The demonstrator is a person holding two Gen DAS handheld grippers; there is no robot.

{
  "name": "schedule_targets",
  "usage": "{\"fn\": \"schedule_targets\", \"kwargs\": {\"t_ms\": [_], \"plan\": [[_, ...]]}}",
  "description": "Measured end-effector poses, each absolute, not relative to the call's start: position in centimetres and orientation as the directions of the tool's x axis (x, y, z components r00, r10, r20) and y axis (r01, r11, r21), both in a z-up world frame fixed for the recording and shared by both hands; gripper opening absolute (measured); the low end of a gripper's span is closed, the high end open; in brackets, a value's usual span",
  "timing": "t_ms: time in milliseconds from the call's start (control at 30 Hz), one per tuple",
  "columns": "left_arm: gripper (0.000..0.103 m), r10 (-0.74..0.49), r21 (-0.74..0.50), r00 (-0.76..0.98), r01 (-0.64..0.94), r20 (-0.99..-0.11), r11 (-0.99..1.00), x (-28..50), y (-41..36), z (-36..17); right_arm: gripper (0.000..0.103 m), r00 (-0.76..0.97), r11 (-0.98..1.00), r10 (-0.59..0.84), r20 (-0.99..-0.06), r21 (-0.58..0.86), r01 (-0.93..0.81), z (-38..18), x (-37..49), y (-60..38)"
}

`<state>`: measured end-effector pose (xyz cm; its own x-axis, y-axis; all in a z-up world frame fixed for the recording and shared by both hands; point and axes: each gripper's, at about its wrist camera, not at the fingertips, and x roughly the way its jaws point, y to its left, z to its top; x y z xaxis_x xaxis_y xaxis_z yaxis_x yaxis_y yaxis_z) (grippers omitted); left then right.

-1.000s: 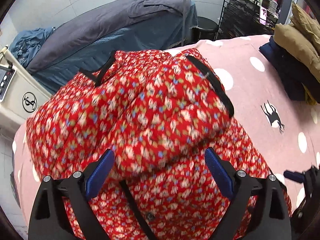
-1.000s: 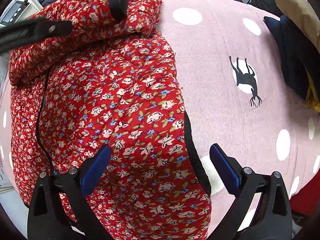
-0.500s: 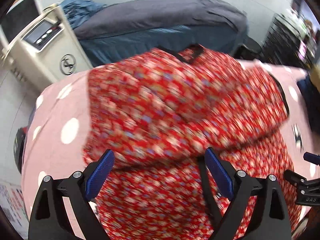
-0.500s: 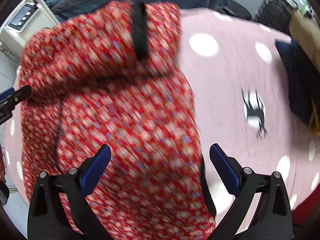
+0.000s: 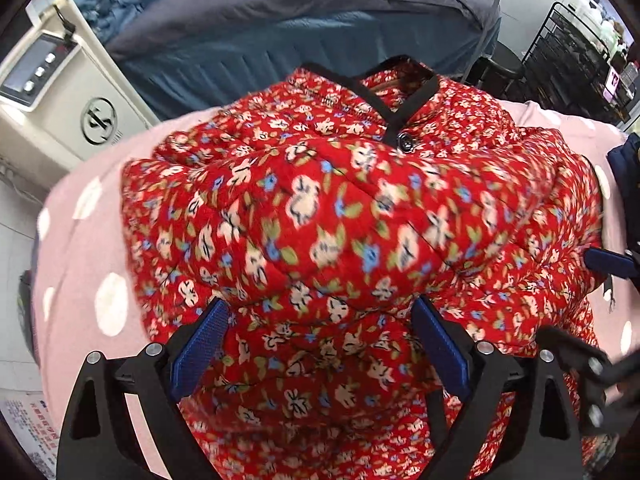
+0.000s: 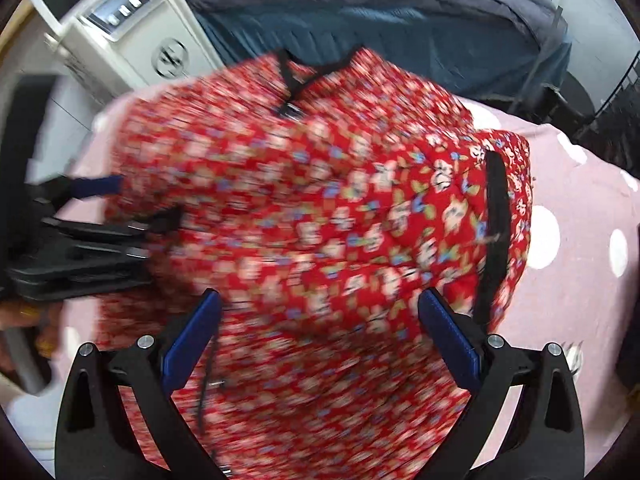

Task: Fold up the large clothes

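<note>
Left tongs (image 5: 320, 344) and right tongs (image 6: 318, 332) both released, hovering just above folded red floral jacket (image 5: 340, 220) on pink dotted sheet (image 5: 80, 248)

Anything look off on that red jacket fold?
Nothing damaged. The red floral jacket sits bunched and puffy on the pink polka-dot cover, both sleeves folded across its front, collar button fastened. Both grippers open.

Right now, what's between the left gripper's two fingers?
Left wrist view: the red floral jacket fills the gap of the open left gripper; its folded bulge sits between the fingers, unclamped.
</note>
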<state>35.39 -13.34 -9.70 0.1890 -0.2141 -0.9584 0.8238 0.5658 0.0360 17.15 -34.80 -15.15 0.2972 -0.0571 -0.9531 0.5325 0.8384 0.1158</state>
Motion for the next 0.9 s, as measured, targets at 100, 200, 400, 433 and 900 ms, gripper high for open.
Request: {"fn": "schedule_targets", "kwargs": {"t_ms": [100,200,400,433,900], "plan": [[0.098,-0.191,-0.042,0.094,0.793,-0.977,0.607,37.7,-13.8,-11.4,0.097,0.285,0.820,-0.029,-0.958,0.140,0.555,-16.9,18.4,-36.1],[0.098,-0.170,-0.081,0.041,0.756,-0.985,0.649,39.2,-14.4,-12.6,0.097,0.230,0.809,-0.028,-0.973,0.113,0.577,-17.5,19.2,-36.9],[0.098,-0.110,-0.033,0.056,0.736,-0.992,0.677,40.3,-16.3,-13.8,0.098,0.120,0.783,-0.035,-0.992,0.047,0.621,-19.8,22.8,-38.6],[0.098,-0.111,-0.030,0.062,0.736,-0.992,0.676,40.3,-16.6,-13.9,0.098,0.115,0.787,-0.043,-0.992,0.037,0.616,-20.6,23.5,-38.5],[0.098,-0.127,0.003,0.110,0.764,-0.986,0.645,36.5,-15.9,-14.0,0.099,0.175,0.809,-0.134,-0.975,-0.006,0.588,-20.2,22.0,-33.0]]}}
